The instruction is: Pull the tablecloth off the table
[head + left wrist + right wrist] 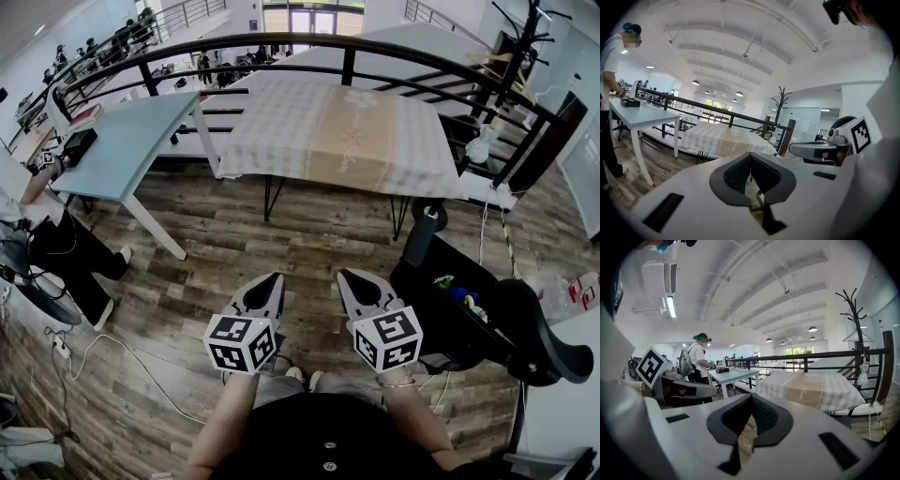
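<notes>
Wood-plank flooring covers a mezzanine that is bounded by a black railing. The tablecloth, checked in pale grey with a broad beige band down its middle, is spread flat over the table. Only the table's thin black legs are shown beneath the cloth's hanging edges. The covered table is set along the railing, well ahead of both grippers.

Just to its left a pale blue table is placed, with a small black box at its far end. A person in dark trousers is seen standing beside that table. A black coat stand is seen by the railing to the right, and a black office chair is parked near the right gripper.

The left gripper and the right gripper are held side by side over the floor, aimed toward the cloth and touching nothing. In each gripper view the dark pads are seen pressed together, with nothing caught between them.
</notes>
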`<state>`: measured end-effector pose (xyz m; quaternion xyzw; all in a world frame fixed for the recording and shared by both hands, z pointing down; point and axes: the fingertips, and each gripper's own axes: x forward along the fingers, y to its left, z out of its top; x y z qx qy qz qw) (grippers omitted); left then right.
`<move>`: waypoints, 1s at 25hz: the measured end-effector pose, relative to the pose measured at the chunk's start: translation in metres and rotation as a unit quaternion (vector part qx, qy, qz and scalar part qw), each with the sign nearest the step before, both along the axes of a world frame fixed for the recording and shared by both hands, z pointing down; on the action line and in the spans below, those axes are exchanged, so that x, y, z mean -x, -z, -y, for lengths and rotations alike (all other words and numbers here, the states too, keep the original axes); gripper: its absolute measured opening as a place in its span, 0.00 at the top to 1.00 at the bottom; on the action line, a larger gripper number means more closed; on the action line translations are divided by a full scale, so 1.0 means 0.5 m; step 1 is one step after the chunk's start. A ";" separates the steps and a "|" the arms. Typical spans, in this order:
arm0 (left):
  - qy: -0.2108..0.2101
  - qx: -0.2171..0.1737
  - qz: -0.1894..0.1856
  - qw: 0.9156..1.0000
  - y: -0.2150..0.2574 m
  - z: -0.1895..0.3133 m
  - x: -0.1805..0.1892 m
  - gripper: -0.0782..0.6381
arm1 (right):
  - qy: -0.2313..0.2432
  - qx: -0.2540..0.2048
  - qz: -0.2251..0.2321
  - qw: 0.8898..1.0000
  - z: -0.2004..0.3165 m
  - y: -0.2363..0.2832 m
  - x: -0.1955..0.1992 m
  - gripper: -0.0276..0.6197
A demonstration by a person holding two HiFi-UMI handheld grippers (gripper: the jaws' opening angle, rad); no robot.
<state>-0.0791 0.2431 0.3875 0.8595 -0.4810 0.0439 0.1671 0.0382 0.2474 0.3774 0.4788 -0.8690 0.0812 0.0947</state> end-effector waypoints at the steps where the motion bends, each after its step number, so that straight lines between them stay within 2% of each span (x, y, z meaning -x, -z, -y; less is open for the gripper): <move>1: 0.003 0.004 0.004 1.000 -0.006 0.000 0.004 0.87 | 0.001 0.002 -0.001 1.000 0.000 -0.003 0.001 0.92; 6: 0.018 0.017 0.016 1.000 -0.032 -0.003 0.019 0.87 | 0.011 0.007 -0.008 1.000 -0.005 -0.016 0.013 0.92; 10: 0.018 0.018 0.014 1.000 -0.034 -0.002 0.010 0.87 | 0.023 0.014 0.009 1.000 -0.010 -0.017 0.019 0.92; 15: 0.006 0.008 0.004 1.000 -0.023 -0.011 -0.022 0.87 | 0.034 0.008 0.032 0.999 -0.023 -0.004 0.008 0.92; 19: 0.007 0.001 -0.001 1.000 -0.024 -0.013 -0.043 0.87 | 0.037 -0.003 0.024 0.999 -0.017 -0.001 -0.005 0.92; 25: 0.015 0.008 -0.002 1.000 -0.040 0.018 -0.048 0.87 | 0.043 0.019 0.042 0.998 0.011 -0.027 -0.009 0.91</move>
